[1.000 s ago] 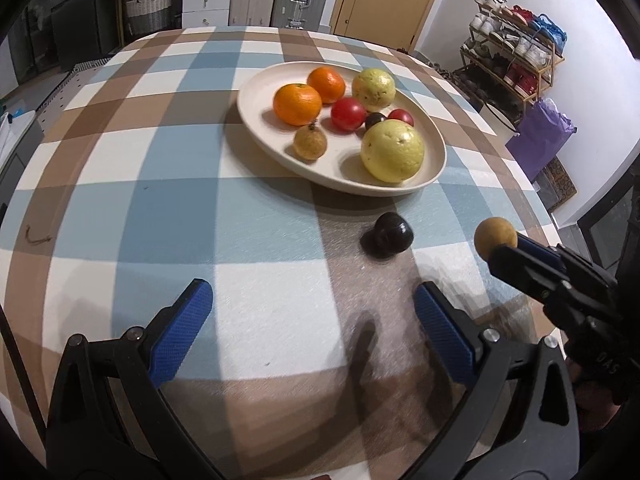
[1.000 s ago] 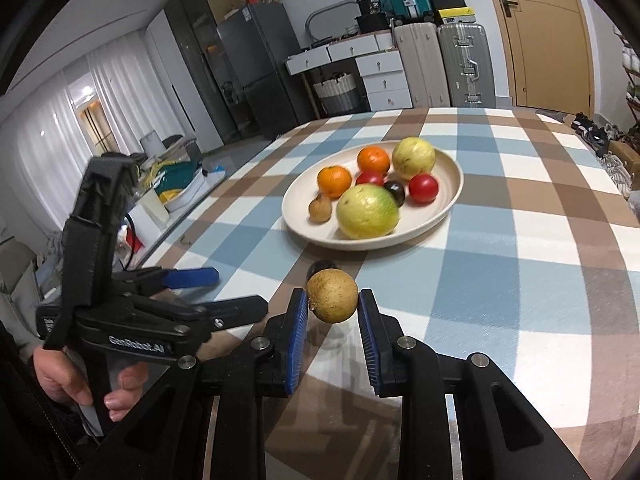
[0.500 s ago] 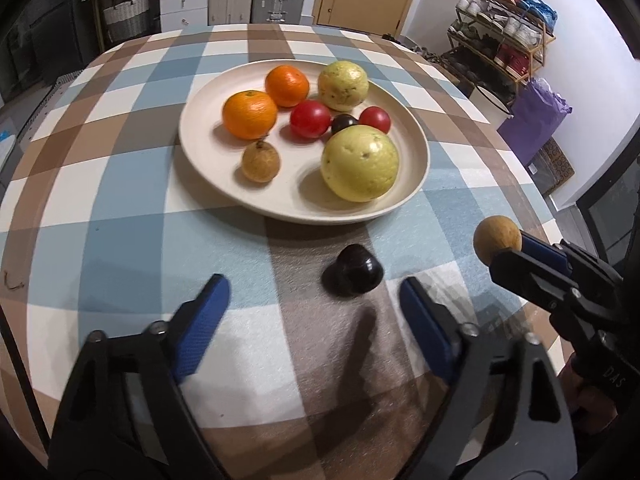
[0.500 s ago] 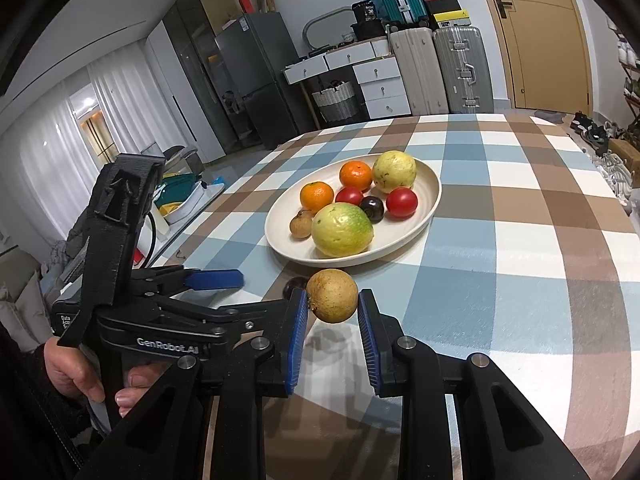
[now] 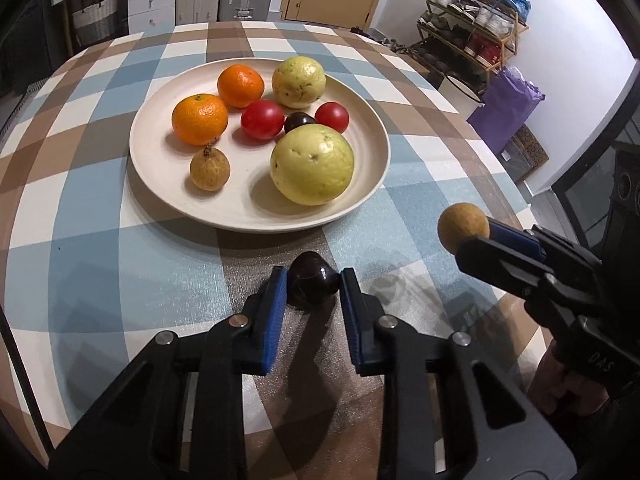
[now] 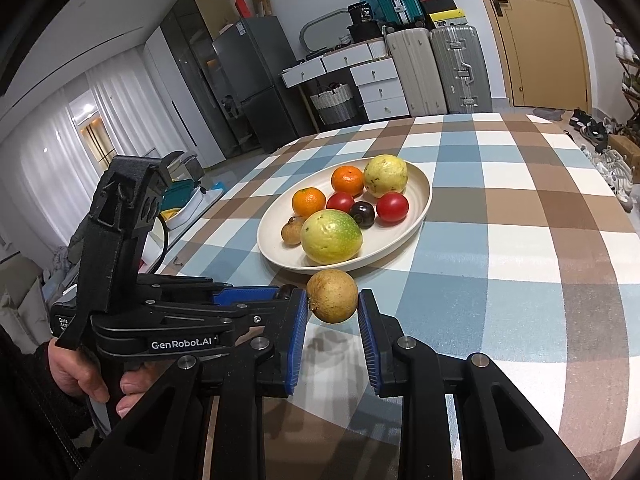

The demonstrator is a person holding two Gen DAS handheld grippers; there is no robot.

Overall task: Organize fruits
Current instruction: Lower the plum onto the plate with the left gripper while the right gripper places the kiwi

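1. The room behind holds suitcases [image 6: 440, 68], a fridge [image 6: 256, 80], white drawers [image 6: 360, 80] and a shoe rack [image 5: 472, 40].
2. The table, under a checked cloth [image 5: 80, 260], carries the cream plate [image 5: 160, 184] near its middle.
3. The plate already holds seven fruits, two large yellow-green ones [image 5: 312, 164] among them; most of the sorting looks done.
4. Two fruits are still off the plate, both gripped.
5. The right gripper [image 6: 333, 312] is closed on a tan fruit [image 6: 332, 295], held above the cloth just short of the plate.
6. The left gripper [image 5: 312, 292] has its pads narrowed onto a dark fruit [image 5: 312, 283], low over the cloth; whether it is lifted cannot be told.
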